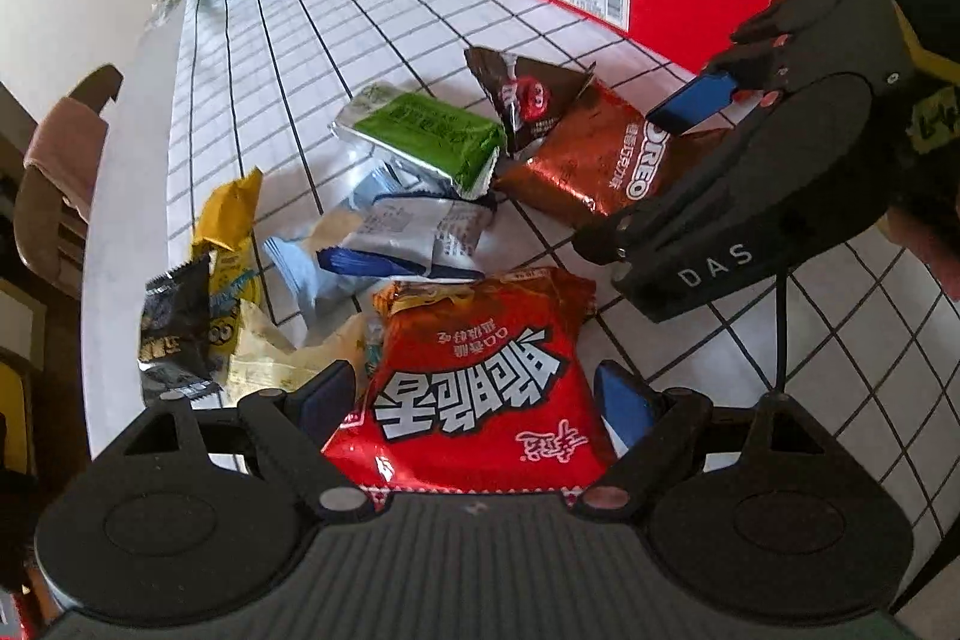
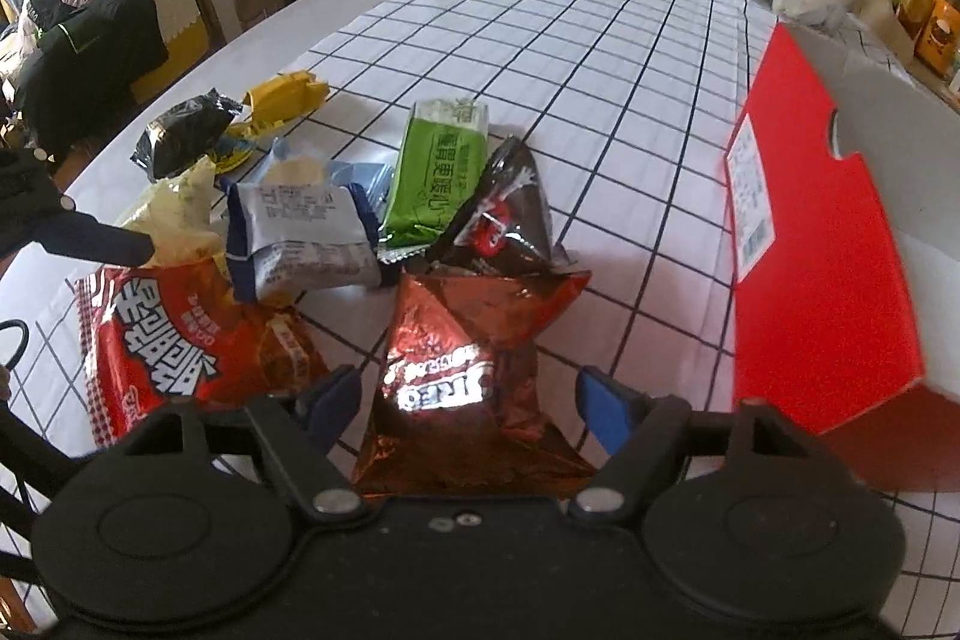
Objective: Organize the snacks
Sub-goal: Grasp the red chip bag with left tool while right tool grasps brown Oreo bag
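"OREO" on brown packet [image 1: 600, 160]; "DAS" on tongs [image 1: 654, 172]

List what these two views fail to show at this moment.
- Inside of the red box: right wrist view, hidden by its wall; left wrist view, cut off at the top edge.
- Label print on the red box: both views, too small.
- Near end of the red snack bag: left wrist view, covered by the left hand-held gripper.
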`<state>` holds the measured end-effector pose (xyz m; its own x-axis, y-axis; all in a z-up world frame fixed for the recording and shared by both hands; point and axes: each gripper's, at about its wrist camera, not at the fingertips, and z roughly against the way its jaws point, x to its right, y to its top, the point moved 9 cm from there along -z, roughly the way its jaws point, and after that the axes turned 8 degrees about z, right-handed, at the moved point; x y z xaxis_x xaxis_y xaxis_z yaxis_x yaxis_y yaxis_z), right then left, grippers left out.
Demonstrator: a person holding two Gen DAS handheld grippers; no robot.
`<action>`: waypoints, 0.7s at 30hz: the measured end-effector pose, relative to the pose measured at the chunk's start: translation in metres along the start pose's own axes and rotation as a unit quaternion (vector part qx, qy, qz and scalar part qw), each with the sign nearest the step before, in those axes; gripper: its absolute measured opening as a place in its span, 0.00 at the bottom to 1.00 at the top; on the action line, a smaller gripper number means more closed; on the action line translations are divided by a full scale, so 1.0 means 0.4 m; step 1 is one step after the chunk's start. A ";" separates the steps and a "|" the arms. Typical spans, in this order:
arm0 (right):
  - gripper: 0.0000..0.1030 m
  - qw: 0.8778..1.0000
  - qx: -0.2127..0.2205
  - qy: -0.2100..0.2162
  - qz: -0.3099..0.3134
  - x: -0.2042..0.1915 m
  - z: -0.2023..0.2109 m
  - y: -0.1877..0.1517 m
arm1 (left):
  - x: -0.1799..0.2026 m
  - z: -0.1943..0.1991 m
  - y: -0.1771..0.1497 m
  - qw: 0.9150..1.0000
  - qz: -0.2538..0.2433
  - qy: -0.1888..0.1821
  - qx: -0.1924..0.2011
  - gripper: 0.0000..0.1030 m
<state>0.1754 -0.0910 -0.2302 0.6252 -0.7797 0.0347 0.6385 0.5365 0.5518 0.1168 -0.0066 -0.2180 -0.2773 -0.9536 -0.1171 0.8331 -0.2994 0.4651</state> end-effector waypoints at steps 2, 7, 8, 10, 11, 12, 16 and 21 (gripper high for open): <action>0.73 1.000 -0.003 0.004 -0.005 0.002 -0.009 -0.001 | -0.001 -0.009 -0.002 1.000 0.004 0.002 -0.006 0.84; 0.64 1.000 -0.009 0.007 -0.013 0.008 -0.021 -0.008 | -0.005 -0.022 0.002 1.000 0.024 0.002 -0.014 0.80; 0.63 1.000 -0.008 0.009 -0.015 0.009 -0.022 -0.009 | -0.006 -0.022 0.003 0.999 0.028 0.002 -0.015 0.79; 0.59 1.000 -0.005 0.008 -0.016 0.007 -0.019 -0.010 | -0.007 -0.022 0.005 0.999 0.036 0.002 -0.016 0.76; 0.55 1.000 -0.003 0.010 -0.016 0.005 -0.017 -0.009 | -0.006 -0.020 0.005 0.999 0.041 0.003 -0.018 0.76; 0.53 1.000 -0.002 0.010 -0.019 0.005 -0.014 -0.009 | -0.006 -0.019 0.005 0.999 0.045 0.003 -0.019 0.75; 0.50 0.999 -0.001 0.016 -0.040 0.008 -0.006 -0.016 | -0.005 -0.011 -0.001 0.998 0.060 0.005 -0.020 0.72; 0.48 0.998 0.002 0.018 -0.060 0.009 0.014 -0.034 | -0.009 0.004 -0.008 0.996 0.087 -0.002 -0.018 0.68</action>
<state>0.1666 -0.1031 -0.2330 0.5596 -0.8264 -0.0624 0.7084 0.4379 0.5536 0.1144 -0.0023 -0.2175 -0.1303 -0.9909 -0.0337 0.8853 -0.1316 0.4461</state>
